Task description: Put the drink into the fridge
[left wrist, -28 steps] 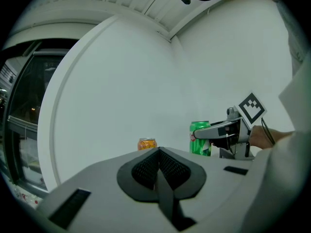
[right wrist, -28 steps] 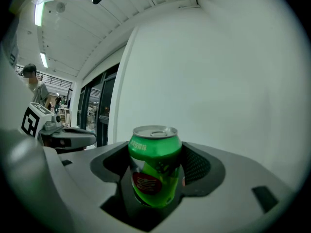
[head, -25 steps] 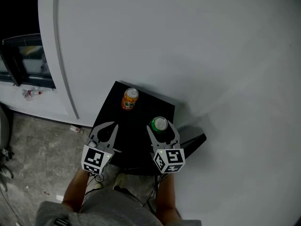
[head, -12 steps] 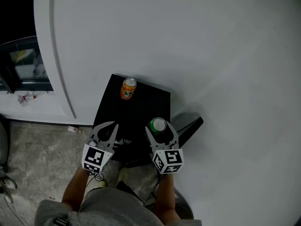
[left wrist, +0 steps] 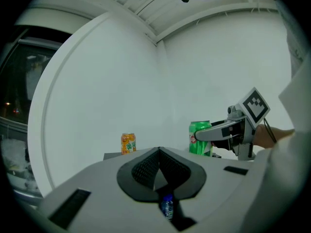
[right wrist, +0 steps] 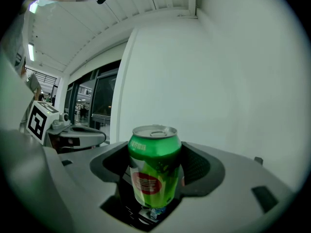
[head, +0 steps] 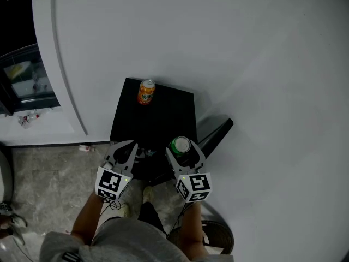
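Note:
A green drink can (head: 181, 145) (right wrist: 154, 171) stands upright between the jaws of my right gripper (head: 184, 152), which is shut on it and holds it above the near edge of a small black table (head: 163, 119). The same can (left wrist: 200, 138) shows to the right in the left gripper view. An orange can (head: 145, 91) (left wrist: 128, 143) stands at the table's far left corner. My left gripper (head: 124, 153) hangs left of the green can, shut with nothing between its jaws.
A white rounded wall with a vertical seam (head: 65, 75) rises behind the table. A dark window (head: 24, 83) lies at the far left. Grey stone floor (head: 49, 168) spreads under my left gripper. The person's legs show below.
Both grippers and the green can have drawn back toward the person, off the table's near edge. The table and orange can now lie farther ahead.

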